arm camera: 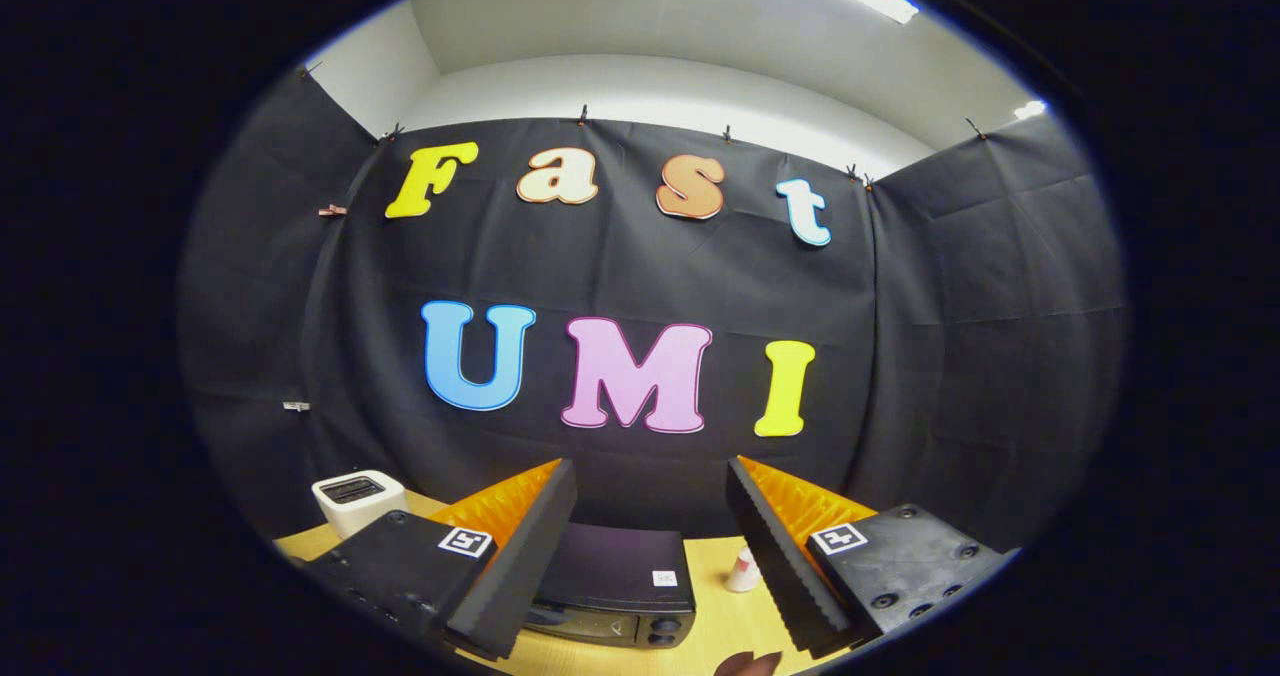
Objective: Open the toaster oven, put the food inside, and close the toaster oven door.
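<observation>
The black toaster oven [615, 584] sits on the wooden table [715, 628], low between my two fingers and a little beyond them; I see its top and the upper strip of its front with knobs at the right. Its door looks closed, though most of the front is hidden. A dark brown piece of food [748, 665] peeks in at the near table edge, just right of the oven. My gripper [650, 476] is open, held high above the oven with nothing between its fingers [520, 556].
A white slot toaster [357, 501] stands on the table to the left, beyond my left finger. A small white bottle with a pinkish cap [744, 570] stands right of the oven, beside my right finger. Black cloth walls close the booth behind and at both sides.
</observation>
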Demonstrator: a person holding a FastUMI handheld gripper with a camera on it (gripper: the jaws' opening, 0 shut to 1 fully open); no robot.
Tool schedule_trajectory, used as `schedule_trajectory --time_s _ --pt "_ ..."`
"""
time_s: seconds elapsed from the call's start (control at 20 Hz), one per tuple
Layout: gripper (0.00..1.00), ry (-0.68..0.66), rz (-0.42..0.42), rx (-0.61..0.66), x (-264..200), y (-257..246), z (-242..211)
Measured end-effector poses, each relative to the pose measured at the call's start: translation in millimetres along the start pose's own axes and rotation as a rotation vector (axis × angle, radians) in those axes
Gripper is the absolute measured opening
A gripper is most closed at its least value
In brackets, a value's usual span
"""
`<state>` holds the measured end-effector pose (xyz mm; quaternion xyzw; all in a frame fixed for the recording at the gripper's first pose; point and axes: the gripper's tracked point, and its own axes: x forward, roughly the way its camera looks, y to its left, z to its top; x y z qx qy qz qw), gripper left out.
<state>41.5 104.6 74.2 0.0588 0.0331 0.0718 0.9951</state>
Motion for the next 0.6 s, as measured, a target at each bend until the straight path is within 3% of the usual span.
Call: schedule_trajectory --time_s 0.6 --pt "0.99 0.009 -0.007 -0.029 0.8 5.7 -4.5"
